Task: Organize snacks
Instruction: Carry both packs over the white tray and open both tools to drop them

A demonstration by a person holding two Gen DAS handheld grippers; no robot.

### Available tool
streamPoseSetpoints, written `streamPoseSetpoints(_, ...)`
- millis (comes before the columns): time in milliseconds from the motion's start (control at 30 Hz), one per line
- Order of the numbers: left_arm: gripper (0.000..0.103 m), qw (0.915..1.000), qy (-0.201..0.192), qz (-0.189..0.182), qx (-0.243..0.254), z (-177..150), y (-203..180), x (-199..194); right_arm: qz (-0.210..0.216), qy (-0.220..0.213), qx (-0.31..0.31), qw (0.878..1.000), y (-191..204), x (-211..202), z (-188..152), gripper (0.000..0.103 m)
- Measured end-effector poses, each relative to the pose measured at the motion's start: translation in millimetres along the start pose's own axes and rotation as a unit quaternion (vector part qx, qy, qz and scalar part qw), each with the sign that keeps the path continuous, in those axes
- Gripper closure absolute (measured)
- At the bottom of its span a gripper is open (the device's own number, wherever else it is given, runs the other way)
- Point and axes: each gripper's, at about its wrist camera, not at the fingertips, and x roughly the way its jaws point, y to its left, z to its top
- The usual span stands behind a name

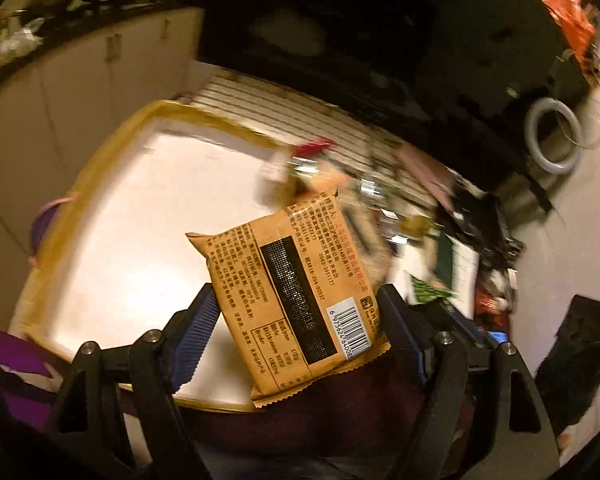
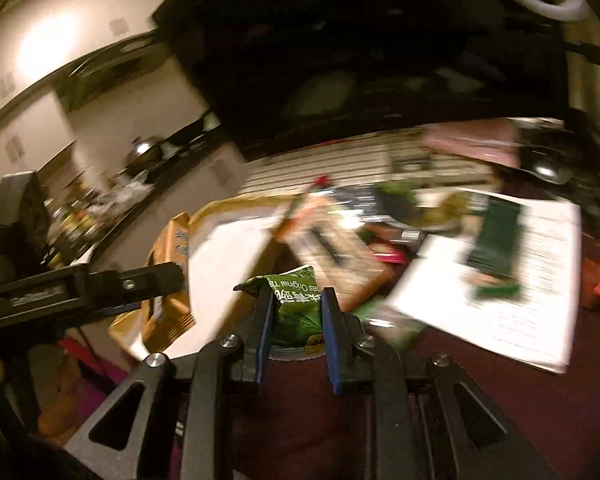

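Left gripper (image 1: 296,312) clamps a tan snack packet (image 1: 288,296) above a yellow-rimmed tray (image 1: 100,152). Right gripper (image 2: 296,304) pinches a green packet (image 2: 296,300) beside the tray.

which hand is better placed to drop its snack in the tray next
Left, probably. The left gripper holds the orange packet right over the tray. The right gripper holds its green packet beside the tray, over the dark red tabletop.

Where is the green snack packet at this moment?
In the right wrist view, the green snack packet sits clamped in the right hand-held gripper, low at center, before the snack pile.
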Motion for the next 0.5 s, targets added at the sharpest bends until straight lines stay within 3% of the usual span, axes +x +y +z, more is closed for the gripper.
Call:
streamPoseSetpoints(267, 0.023, 0.9964, 0.031, 0.077, -0.014, 6, 72, 13, 0.057, 0.060, -0.078, 0.994, 61, 77, 5, 0.081)
streamPoseSetpoints(500, 0.023, 0.9949, 0.064, 0.078, 0.004, -2, 87, 30, 0.037, 0.091, -0.106, 0.989, 79, 118, 11, 0.081)
